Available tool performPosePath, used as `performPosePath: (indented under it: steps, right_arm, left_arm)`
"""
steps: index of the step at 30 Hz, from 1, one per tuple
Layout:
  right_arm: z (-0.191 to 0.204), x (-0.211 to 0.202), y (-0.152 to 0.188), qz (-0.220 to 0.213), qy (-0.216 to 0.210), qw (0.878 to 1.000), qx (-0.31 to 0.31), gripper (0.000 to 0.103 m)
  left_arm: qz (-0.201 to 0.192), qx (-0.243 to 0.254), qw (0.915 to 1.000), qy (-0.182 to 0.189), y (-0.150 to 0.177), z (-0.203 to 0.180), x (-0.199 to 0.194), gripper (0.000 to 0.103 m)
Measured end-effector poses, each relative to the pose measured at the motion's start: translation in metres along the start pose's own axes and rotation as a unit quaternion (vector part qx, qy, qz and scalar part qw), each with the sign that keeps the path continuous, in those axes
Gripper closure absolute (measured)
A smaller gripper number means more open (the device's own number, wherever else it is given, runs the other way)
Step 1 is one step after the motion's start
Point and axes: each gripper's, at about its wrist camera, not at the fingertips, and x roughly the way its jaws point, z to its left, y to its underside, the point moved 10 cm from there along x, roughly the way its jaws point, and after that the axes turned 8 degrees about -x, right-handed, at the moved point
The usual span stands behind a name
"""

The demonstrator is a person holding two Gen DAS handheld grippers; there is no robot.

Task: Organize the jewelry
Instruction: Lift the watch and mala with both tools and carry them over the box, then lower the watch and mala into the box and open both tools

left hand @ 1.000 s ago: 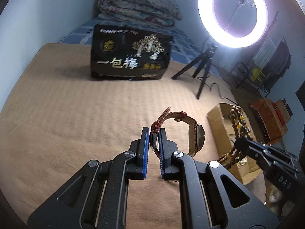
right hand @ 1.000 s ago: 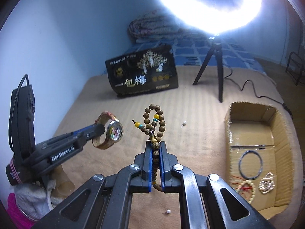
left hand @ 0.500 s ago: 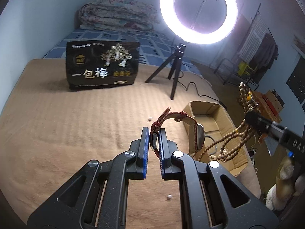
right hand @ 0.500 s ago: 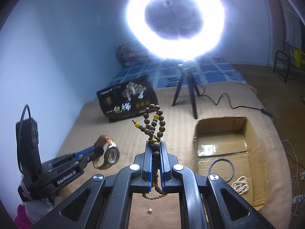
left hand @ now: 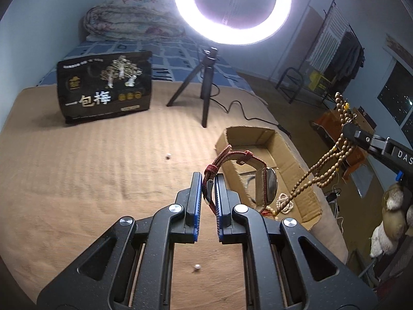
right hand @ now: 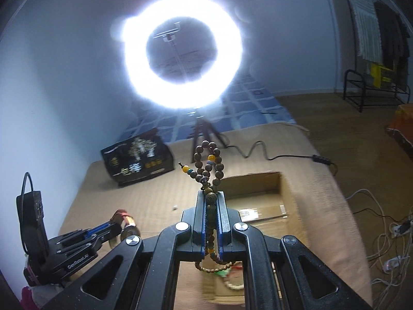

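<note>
**Jewelry in transit: 2 pieces carried toward the cardboard box**

Jewelry held: 2 pieces, 1 per gripper. Both are in the air above the bed, near the box.

Left side first. The left gripper is closed on the red strap of a watch. The pinch sits at the buckle end, so the case hangs free to the right of the jaws, its face turned sideways. Judgement: a strap grip keeps the pads off the glass and lets the watch drop cleanly once it is released.

Loose on the tan bed cover: 2 small white beads, 1 ahead of the left gripper and 1 below it. Neither is touched.

Centre-right. The cardboard box lies open-topped on the bed, just right of the watch. Inside it, the left wrist view shows 1 white pearl piece and part of a thin ring; the rest is hidden behind the watch. Count inside is therefore incomplete.

Right side. The right gripper is clamped on a wooden bead string. Part of it stands up in a loop above the jaws, with 2 yellow beads visible; the rest trails below. Judgement: a mid-string grip keeps the long loops from tangling, and they hang over the box, so the drop seems close.

Background: 1 ring light on 1 tripod, 1 black bag.
</note>
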Motion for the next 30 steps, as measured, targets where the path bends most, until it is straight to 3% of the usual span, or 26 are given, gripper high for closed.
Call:
performPosePath:
  steps: [14,30]
  right_arm:
    - [-0.062,0.016,-0.004,0.004,0.051,0.998,0.023,0.099]
    - [-0.087,0.064,0.009,0.041,0.067,0.997,0.022,0.099]
  left_arm:
    - [0.029,0.015,0.9993,0.019,0.016,-0.062,0.051,0.095]
    - [0.061,0.026,0.9978,0.005,0.036,-0.076,0.096,0.095]
